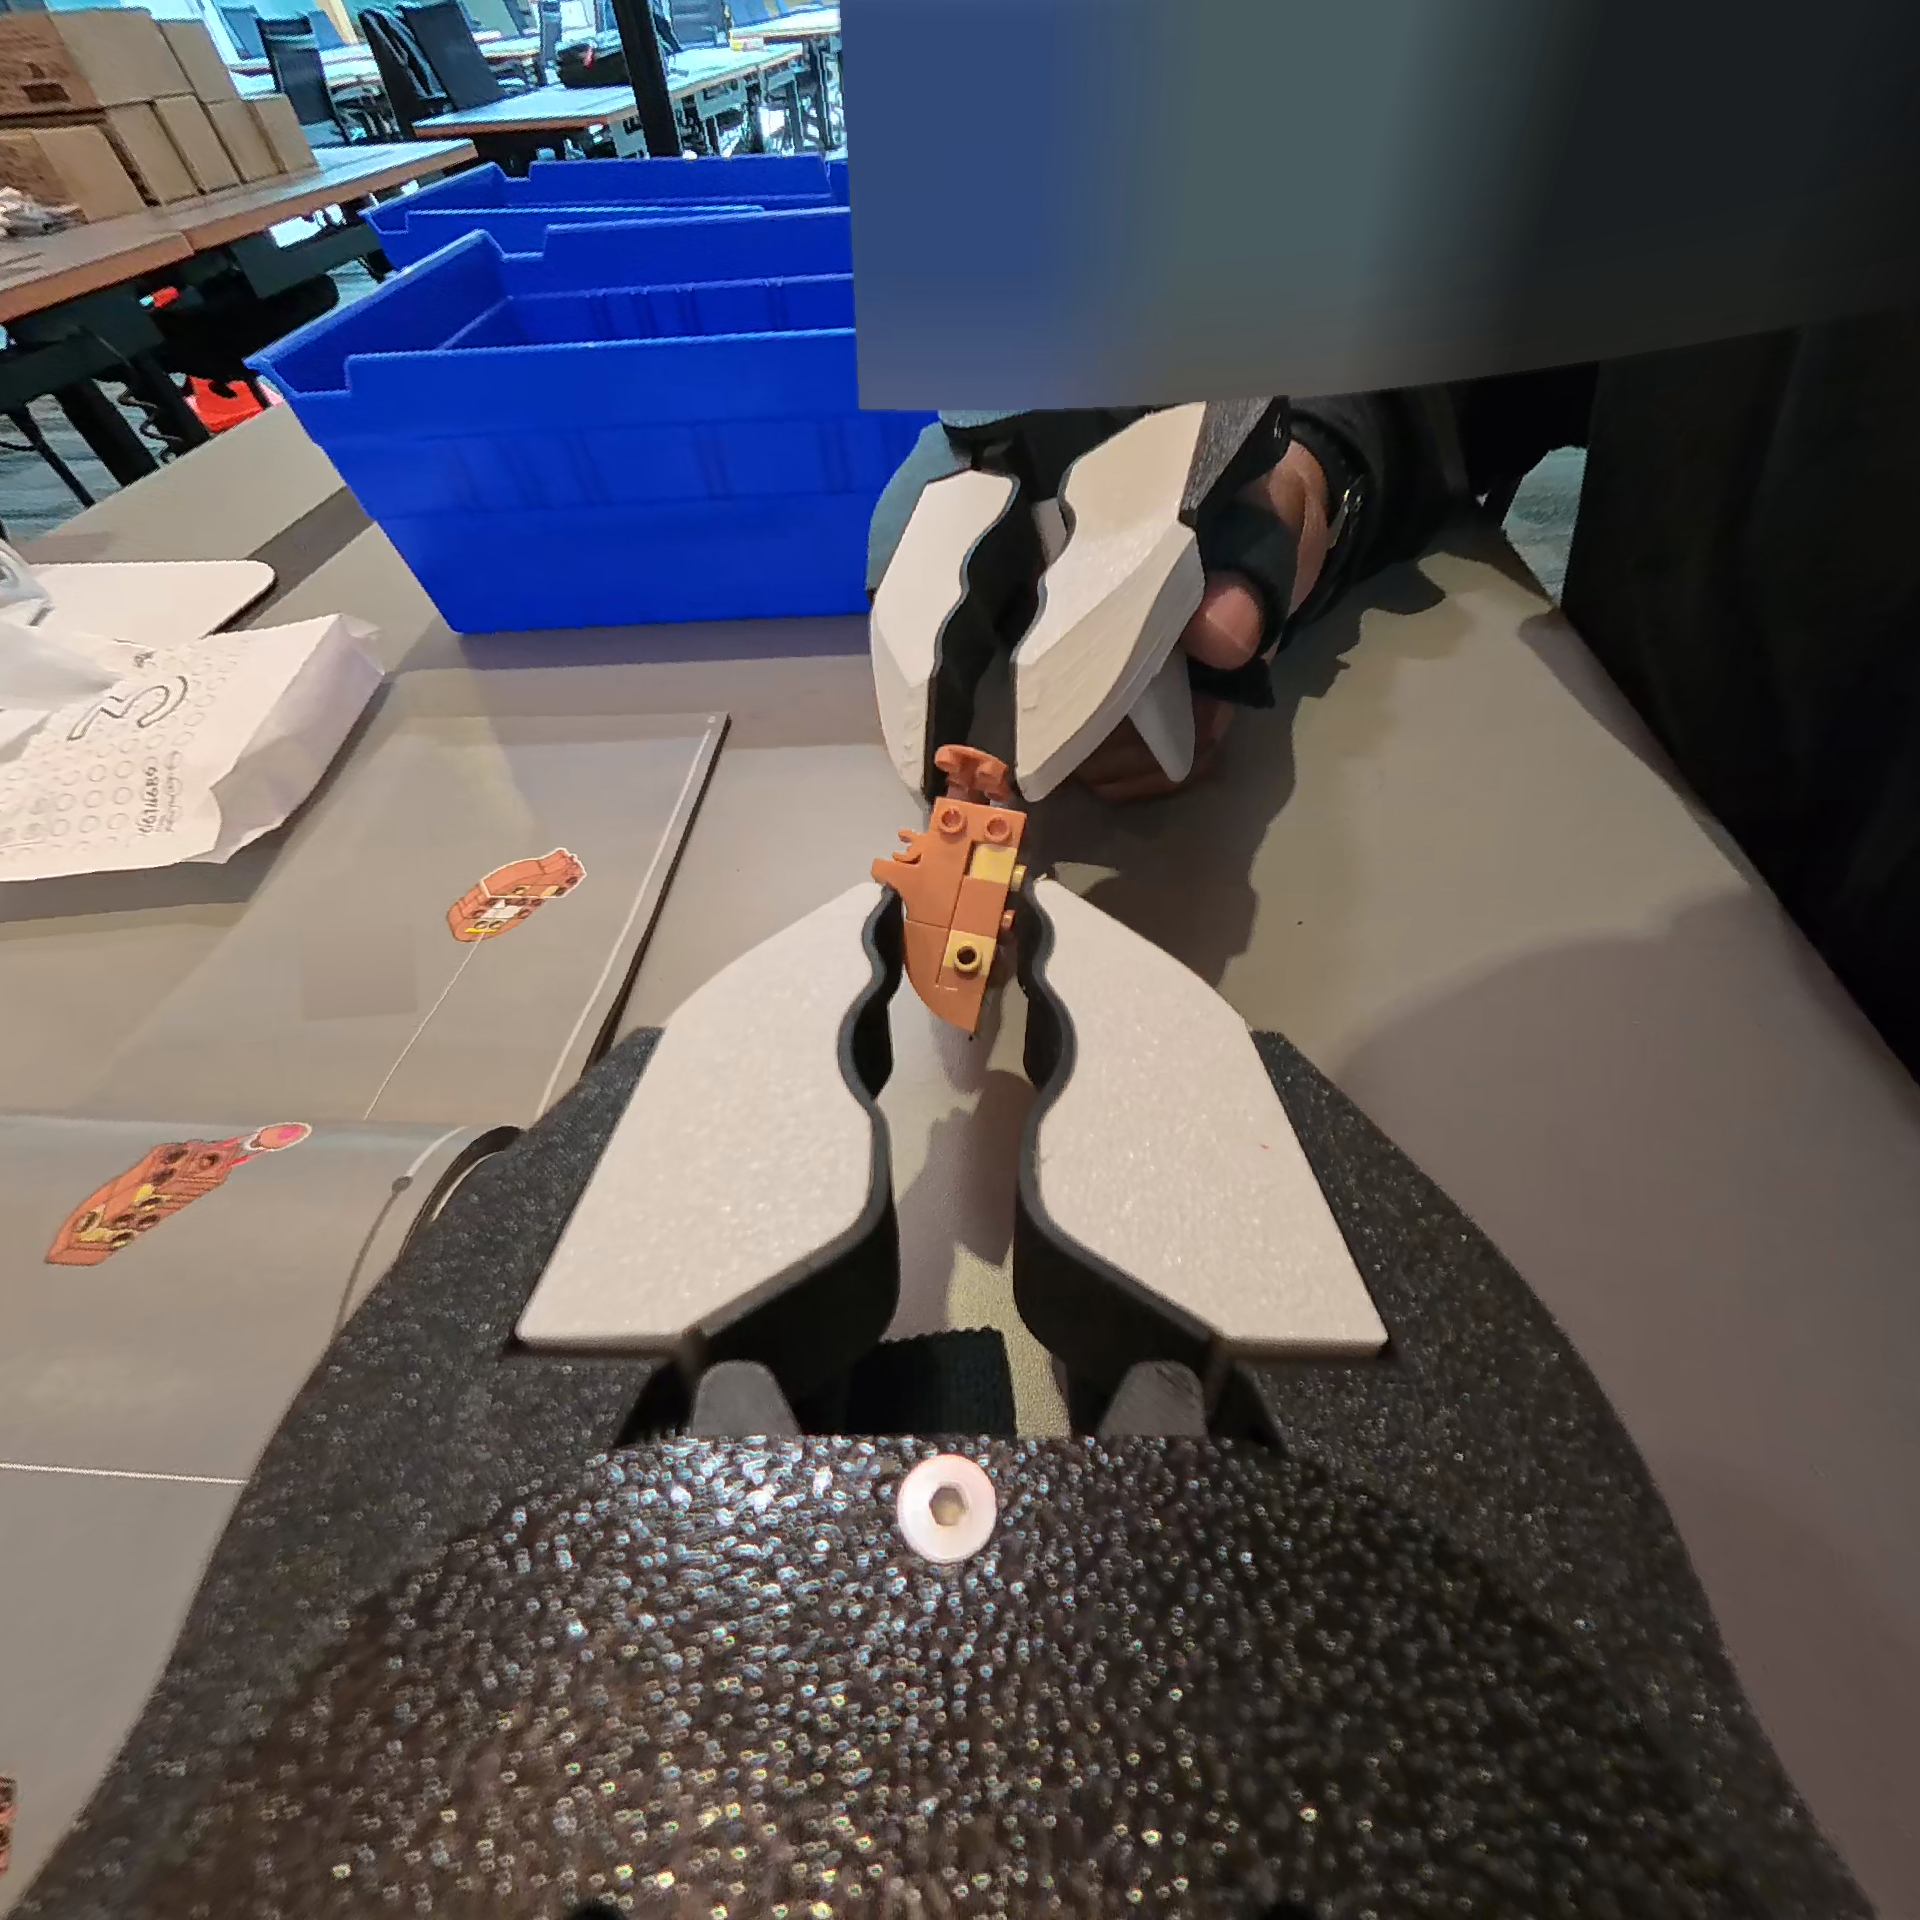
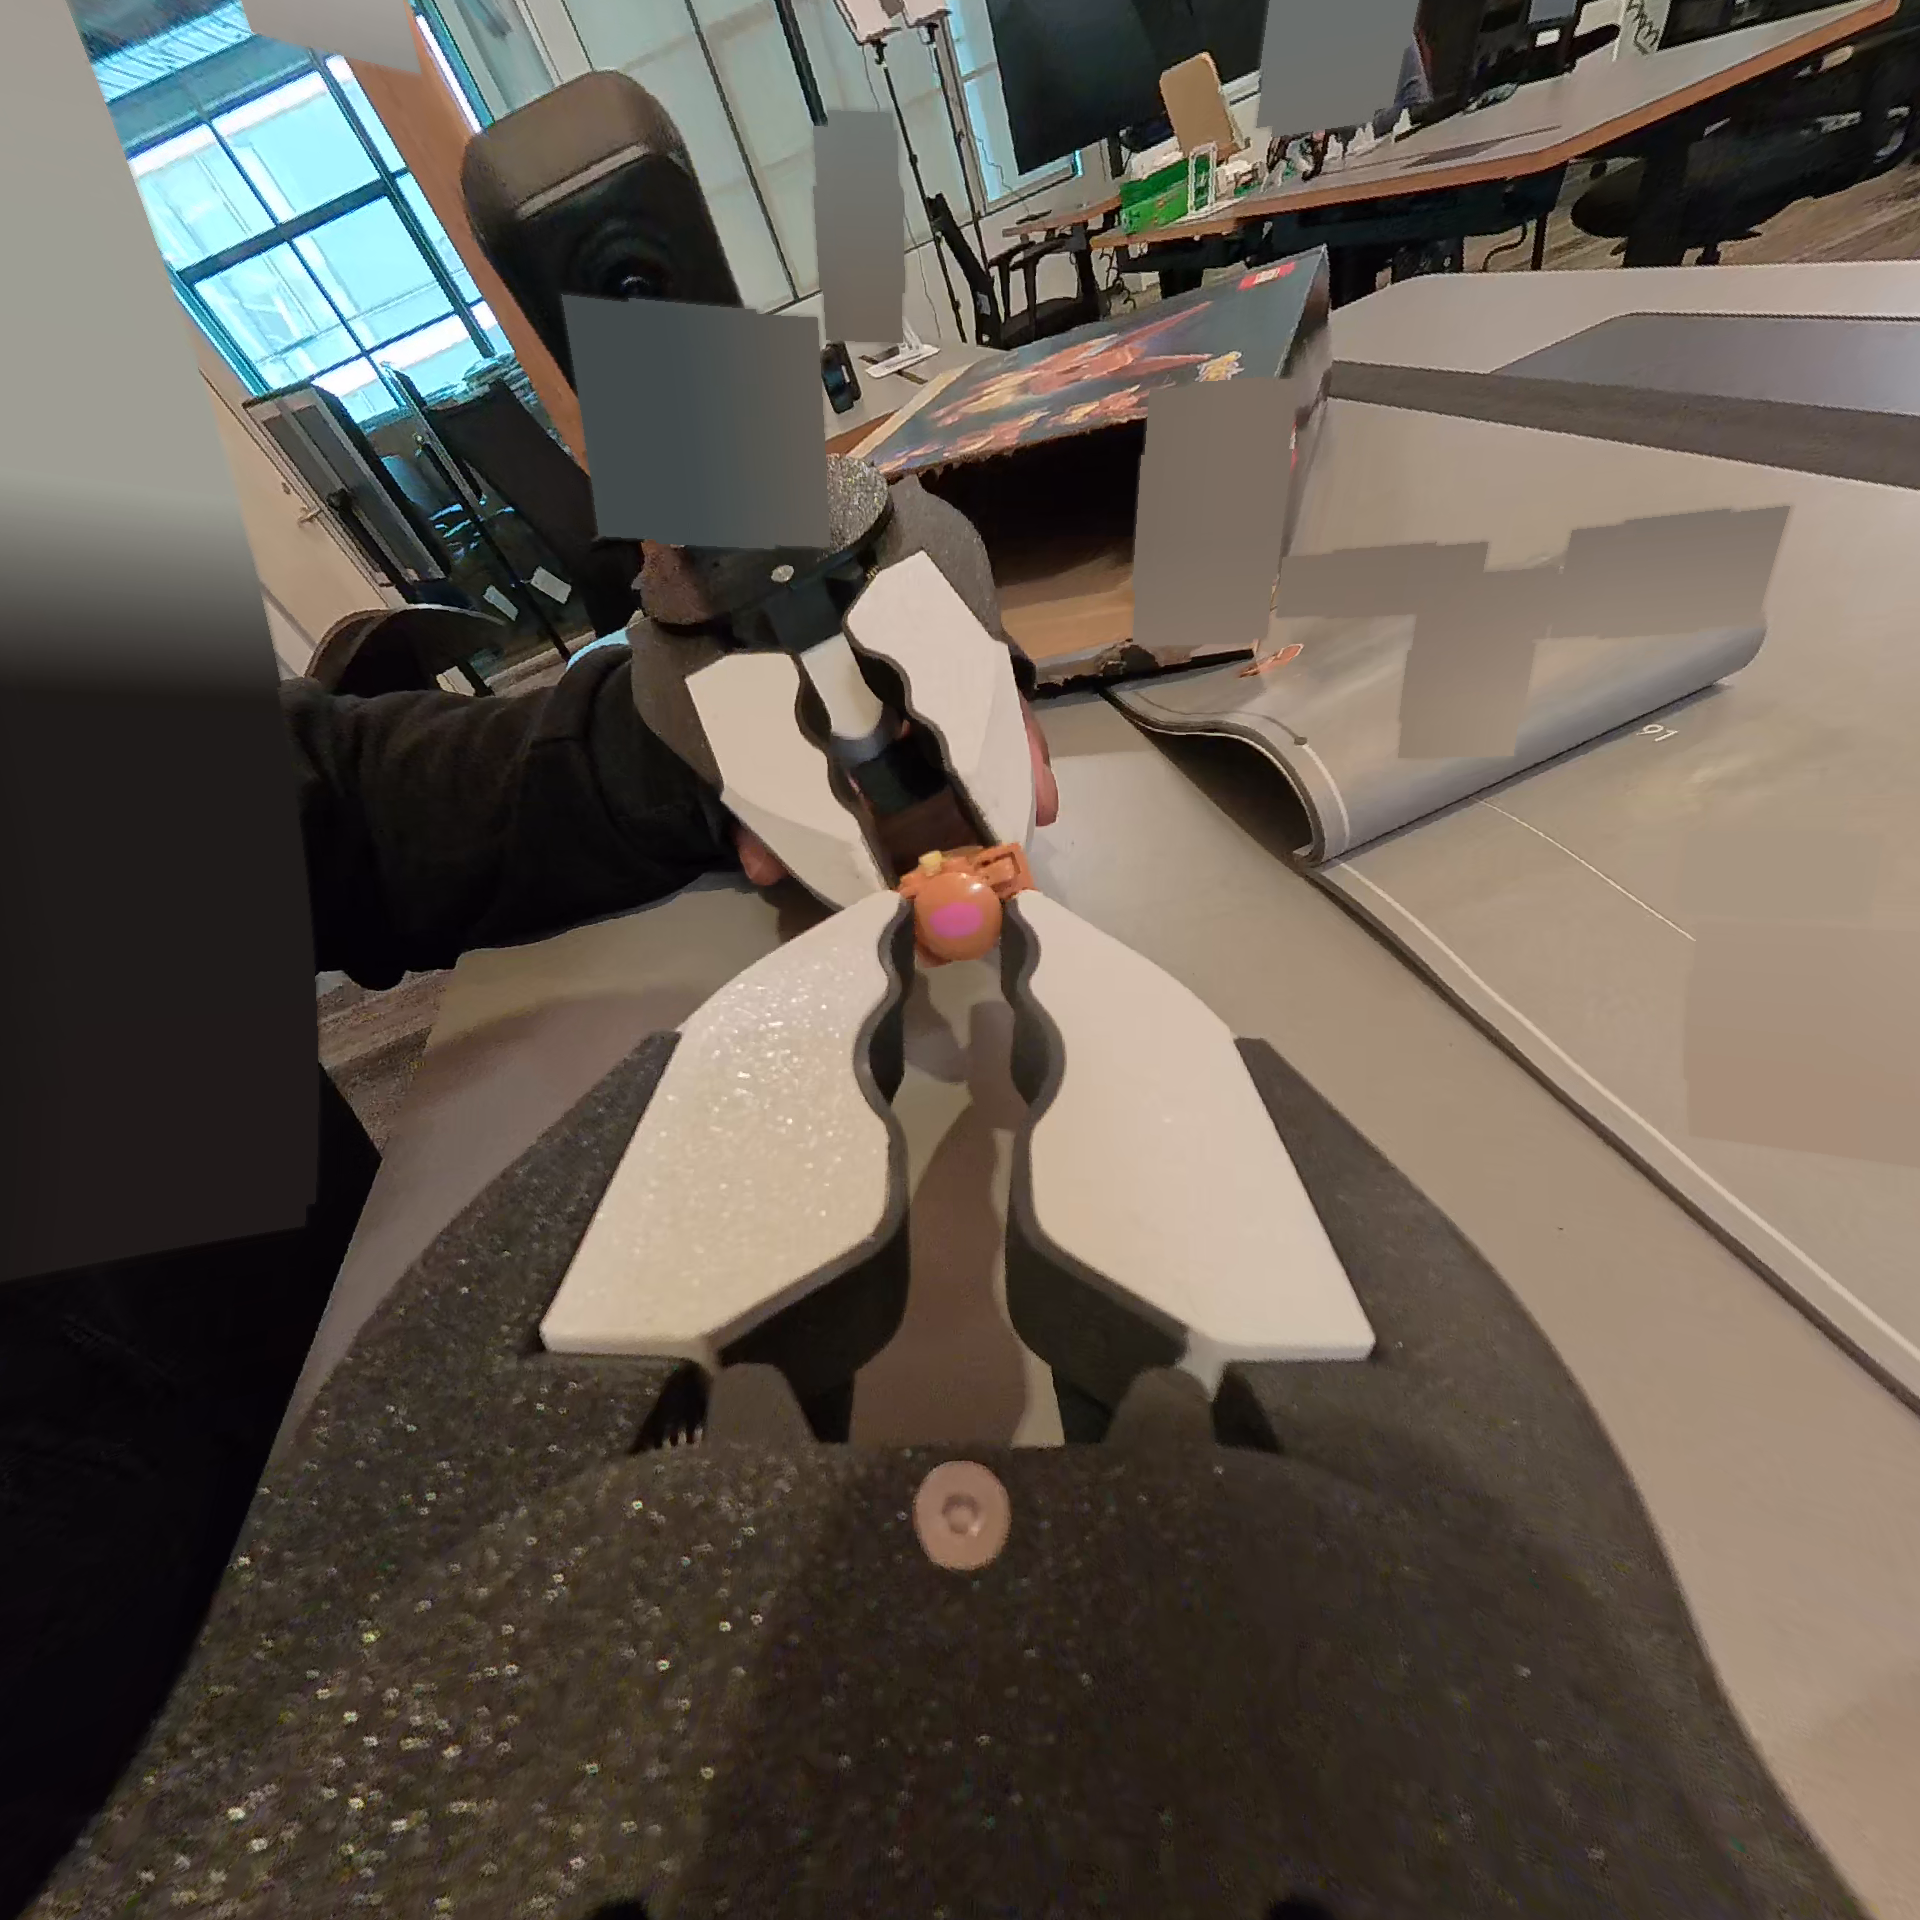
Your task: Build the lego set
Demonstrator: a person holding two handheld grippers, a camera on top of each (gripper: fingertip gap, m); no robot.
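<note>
- Left gripper (image 1: pixel 954 914), bottom centre of the left wrist view – jaws narrowed onto an orange brick assembly (image 1: pixel 961 914); both pads press its sides, tan studs face the camera.
- Left of it on the grey table (image 1: pixel 1403 935): open instruction sheets (image 1: pixel 343 935) with printed orange build pictures, crumpled white paper bag (image 1: pixel 177 748) at the left edge.
- Upper left: row of blue bins (image 1: pixel 623 447), none touched.
- Centre, just above the assembly: right gripper (image 1: pixel 971 774) comes in from the top, fingers nearly together on a small orange clip piece (image 1: pixel 971 771) that sits right at the assembly's top edge – whether the two parts touch, cannot tell.
- Right wrist view, centre: same gripper (image 2: pixel 956 920) clamps a rounded orange piece with a pink spot (image 2: pixel 951 920); the opposite fingers (image 2: pixel 966 717) hold the build just behind it.
- Right of that: curled grey mat (image 2: pixel 1507 727), torn printed box (image 2: pixel 1091 384) behind.
- My read: mating step, two held parts tip to tip; alignment looks like the critical bit.
</note>
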